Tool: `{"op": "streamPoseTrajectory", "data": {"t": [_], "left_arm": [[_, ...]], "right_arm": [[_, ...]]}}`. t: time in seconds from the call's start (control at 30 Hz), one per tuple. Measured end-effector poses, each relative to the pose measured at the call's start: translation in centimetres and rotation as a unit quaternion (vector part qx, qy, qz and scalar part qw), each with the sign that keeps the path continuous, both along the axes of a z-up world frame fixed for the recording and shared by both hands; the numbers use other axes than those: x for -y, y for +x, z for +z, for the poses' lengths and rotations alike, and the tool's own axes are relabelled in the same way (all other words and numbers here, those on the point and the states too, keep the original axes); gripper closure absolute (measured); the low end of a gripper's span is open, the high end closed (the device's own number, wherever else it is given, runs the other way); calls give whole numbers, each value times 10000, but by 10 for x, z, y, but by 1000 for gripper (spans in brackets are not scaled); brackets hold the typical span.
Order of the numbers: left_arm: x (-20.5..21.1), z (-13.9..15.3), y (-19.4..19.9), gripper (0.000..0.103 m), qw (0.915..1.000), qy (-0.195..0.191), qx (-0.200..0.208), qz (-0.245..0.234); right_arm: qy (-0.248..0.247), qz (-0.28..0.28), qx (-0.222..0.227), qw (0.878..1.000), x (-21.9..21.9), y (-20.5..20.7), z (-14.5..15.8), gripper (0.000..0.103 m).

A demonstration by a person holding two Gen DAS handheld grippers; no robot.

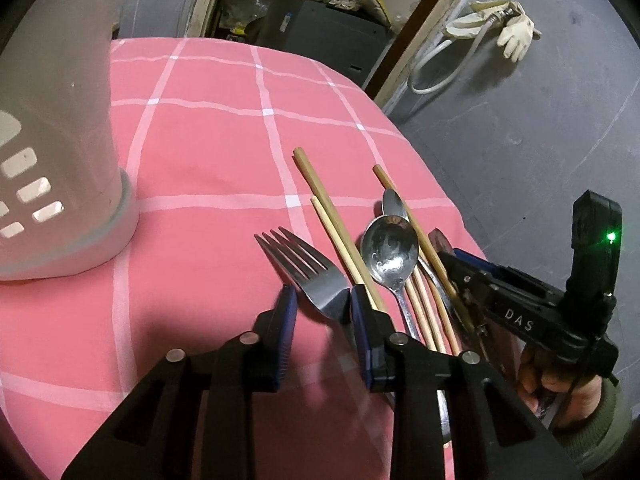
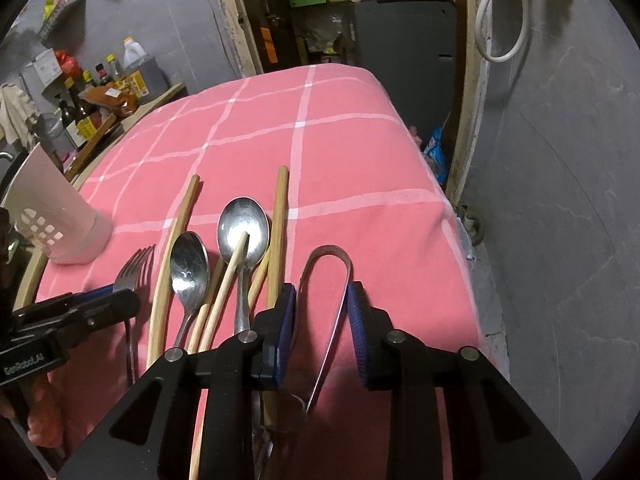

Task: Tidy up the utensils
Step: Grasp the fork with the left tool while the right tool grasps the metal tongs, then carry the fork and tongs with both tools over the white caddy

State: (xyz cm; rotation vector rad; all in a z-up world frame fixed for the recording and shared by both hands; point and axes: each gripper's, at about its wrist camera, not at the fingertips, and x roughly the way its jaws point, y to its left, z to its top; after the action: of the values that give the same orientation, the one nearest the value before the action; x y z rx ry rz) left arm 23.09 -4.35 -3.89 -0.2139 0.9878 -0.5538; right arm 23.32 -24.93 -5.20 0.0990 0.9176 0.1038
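While the left gripper point(image 1: 322, 298) is straddling the fork's point(image 1: 308, 264) neck with its pads apart, the right gripper point(image 2: 322, 292) is clamping the metal tongs point(image 2: 332, 254). Fork tines and tongs' bend are pointing away, long axes along the fingers. Only the right wrist view is showing that bend. On the bench point(image 1: 200, 140), one fork is lying nearest the white holder point(image 1: 60, 160), then five chopsticks point(image 2: 280, 220) and two spoons point(image 2: 190, 264), the tongs farthest.
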Motion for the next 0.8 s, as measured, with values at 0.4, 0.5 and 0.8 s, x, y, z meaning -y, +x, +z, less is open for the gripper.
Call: {"op": "streamPoseTrajectory", "data": {"t": [0.4,0.5,0.8], "left_arm": [[13,16,-16,98,9986,186,499,-21],[12,24,-27,99,9954,274,918,72],[-14,62,-58,103,9756,-1,2151,447]], "right_arm": [[217,-137,427,9988,-3,-24,10,81],[352,-10,937,9950,-11,-45,23,81],[329,275,2519,9668,-47,-84,61,81]]}}
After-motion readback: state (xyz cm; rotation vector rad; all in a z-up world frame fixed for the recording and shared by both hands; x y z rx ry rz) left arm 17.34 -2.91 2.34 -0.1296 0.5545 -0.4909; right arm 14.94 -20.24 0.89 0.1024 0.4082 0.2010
